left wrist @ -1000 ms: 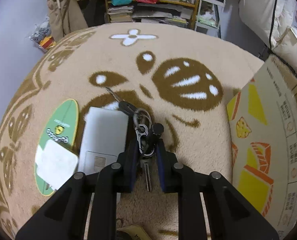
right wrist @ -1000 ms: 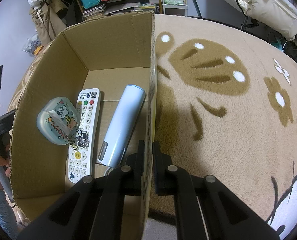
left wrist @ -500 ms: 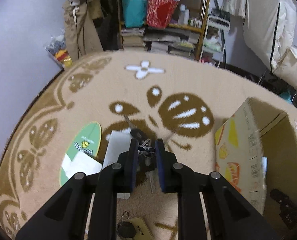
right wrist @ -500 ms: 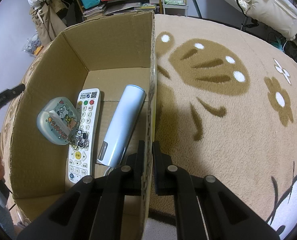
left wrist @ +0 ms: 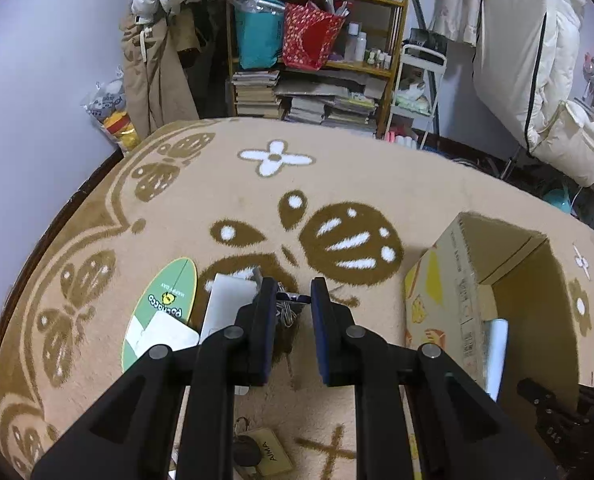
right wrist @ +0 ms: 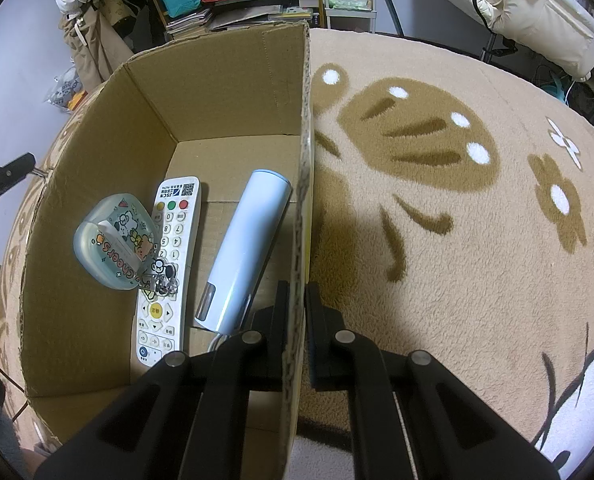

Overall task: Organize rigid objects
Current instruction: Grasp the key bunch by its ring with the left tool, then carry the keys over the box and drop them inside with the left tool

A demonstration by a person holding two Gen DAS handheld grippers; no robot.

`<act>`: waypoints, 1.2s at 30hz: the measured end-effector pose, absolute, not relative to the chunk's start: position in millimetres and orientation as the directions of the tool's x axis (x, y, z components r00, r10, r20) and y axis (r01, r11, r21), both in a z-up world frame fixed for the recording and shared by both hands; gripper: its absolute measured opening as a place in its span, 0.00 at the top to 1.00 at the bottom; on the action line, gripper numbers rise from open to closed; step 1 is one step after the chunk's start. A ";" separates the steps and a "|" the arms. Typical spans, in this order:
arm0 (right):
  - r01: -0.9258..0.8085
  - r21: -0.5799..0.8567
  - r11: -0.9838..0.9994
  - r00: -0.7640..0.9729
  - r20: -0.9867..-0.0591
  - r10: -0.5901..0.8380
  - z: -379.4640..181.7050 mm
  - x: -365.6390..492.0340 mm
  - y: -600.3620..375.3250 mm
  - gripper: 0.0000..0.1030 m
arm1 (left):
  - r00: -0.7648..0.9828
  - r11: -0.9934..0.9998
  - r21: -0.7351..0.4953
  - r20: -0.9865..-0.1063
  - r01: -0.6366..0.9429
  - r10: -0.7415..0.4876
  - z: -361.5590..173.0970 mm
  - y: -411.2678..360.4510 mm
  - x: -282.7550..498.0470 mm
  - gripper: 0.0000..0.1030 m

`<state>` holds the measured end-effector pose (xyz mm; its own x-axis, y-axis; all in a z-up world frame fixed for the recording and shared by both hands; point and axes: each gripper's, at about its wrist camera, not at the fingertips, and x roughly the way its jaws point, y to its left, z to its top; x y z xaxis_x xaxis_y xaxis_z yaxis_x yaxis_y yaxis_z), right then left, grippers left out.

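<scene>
Left gripper raised above floor, fingers nipped on key bunch, keys dangling between pads. Right gripper low, fingers clamped on right wall of cardboard box, one each side.

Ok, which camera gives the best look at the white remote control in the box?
The right wrist view: the remote control lies in full sight on the floor of the cardboard box, buttons readable. In the left wrist view the box wall hides it; only the light blue tube shows.
</scene>
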<state>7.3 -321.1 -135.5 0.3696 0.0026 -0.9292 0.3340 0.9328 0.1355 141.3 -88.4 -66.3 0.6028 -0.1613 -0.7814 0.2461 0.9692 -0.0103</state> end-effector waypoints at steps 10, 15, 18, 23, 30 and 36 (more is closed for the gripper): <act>0.334 0.135 0.933 0.369 -0.929 0.002 -135.4 7.4 -321.6 0.92 | 0.670 0.962 -0.018 -0.714 0.273 -0.203 -23.0 -95.4 122.1 0.85; 0.334 0.135 0.933 0.369 -0.929 0.002 -135.5 7.3 -321.4 0.92 | 0.710 0.953 -0.001 -0.667 0.302 -0.226 3.1 -106.1 107.4 0.85; 0.334 0.135 0.933 0.369 -0.929 0.002 -135.4 7.3 -321.3 0.92 | 0.737 0.948 -0.005 -0.628 0.317 -0.250 22.1 -110.9 97.2 0.85; 0.334 0.135 0.933 0.369 -0.929 0.002 -135.4 7.2 -320.9 0.92 | 0.765 0.938 -0.001 -0.578 0.348 -0.285 48.9 -119.3 82.1 0.85; 0.334 0.135 0.933 0.370 -0.929 0.002 -135.4 7.3 -321.5 0.92 | 0.740 0.909 -0.028 -0.569 0.416 -0.357 58.3 -138.0 69.3 0.85; 0.334 0.135 0.933 0.369 -0.929 0.003 -135.3 7.4 -321.5 0.92 | 0.705 0.869 -0.039 -0.568 0.493 -0.425 55.1 -165.2 56.2 0.85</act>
